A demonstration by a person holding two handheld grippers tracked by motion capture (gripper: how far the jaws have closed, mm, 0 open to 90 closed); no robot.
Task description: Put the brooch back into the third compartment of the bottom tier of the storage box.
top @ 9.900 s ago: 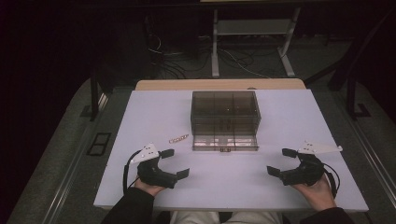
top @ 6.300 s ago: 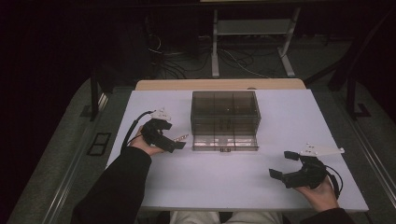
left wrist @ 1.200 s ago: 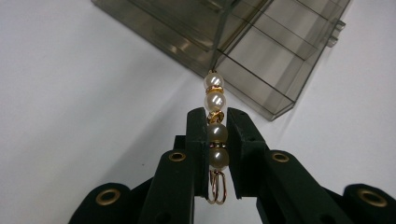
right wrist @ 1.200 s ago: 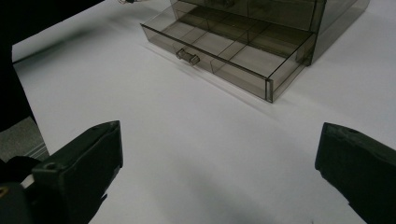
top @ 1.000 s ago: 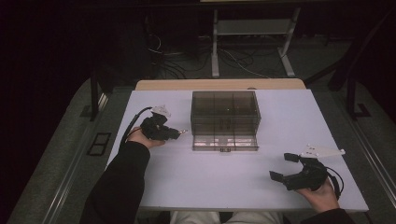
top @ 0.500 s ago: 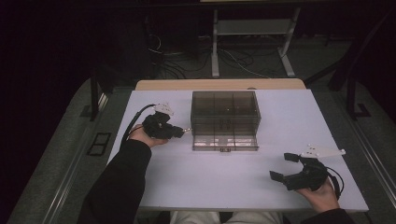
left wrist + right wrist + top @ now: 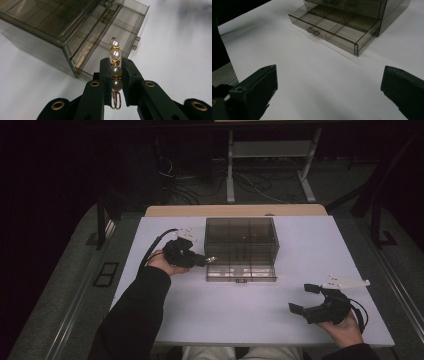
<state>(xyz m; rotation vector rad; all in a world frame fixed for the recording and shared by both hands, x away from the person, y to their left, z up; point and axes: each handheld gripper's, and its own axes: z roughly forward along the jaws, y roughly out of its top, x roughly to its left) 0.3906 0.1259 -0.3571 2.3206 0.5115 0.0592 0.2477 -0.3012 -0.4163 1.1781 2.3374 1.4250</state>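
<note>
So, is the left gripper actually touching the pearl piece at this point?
Touching. The left gripper view shows the left gripper with both jaws pressed against the lower beads of the pearl piece, which sticks out towards the open drawer.

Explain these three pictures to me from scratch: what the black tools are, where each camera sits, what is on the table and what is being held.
There is no robot here. A person holds a hand-held two-jaw gripper in each hand.

The high view looks down from above the person's side of the white table. The left gripper shows at its left, the right gripper at its lower right.

The other two pictures come from cameras riding on the grippers, looking along their black jaws.

On the table stands a smoky clear drawer box with its bottom drawer pulled out.

The left gripper is shut on a short pearl-and-gold bead strand, beside the open drawer. The right gripper holds nothing, its jaws wide apart.
</note>
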